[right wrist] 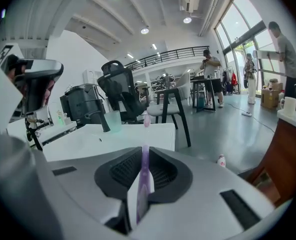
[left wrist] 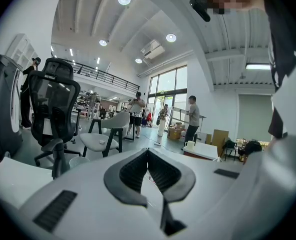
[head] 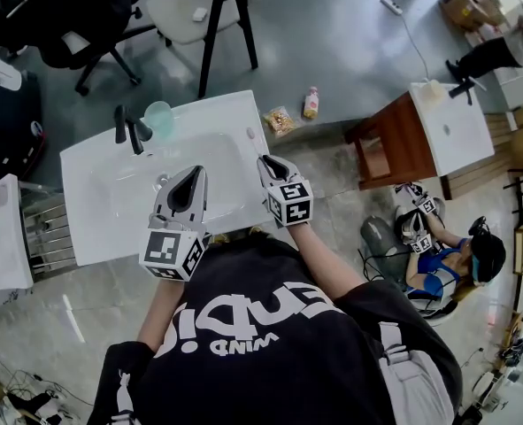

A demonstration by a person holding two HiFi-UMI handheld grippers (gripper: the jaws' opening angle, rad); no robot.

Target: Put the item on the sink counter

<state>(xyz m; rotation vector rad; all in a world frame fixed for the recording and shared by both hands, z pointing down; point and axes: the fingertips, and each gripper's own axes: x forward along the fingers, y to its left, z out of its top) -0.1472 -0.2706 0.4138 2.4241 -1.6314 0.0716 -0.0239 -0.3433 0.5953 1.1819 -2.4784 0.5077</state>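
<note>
Black office chair and white-seated chair with black legs are parked on the grey floor, side by side. A small white object is left on the white seat. Translucent green cup is set just beside black faucet. Snack bag and small bottle are seen on the floor, near each other. Wooden side table with white top is placed at right; a person is seated on the floor near it.

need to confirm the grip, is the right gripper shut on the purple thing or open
Shut on it: the right gripper presses its pads against both sides of the thin purple item.
</note>
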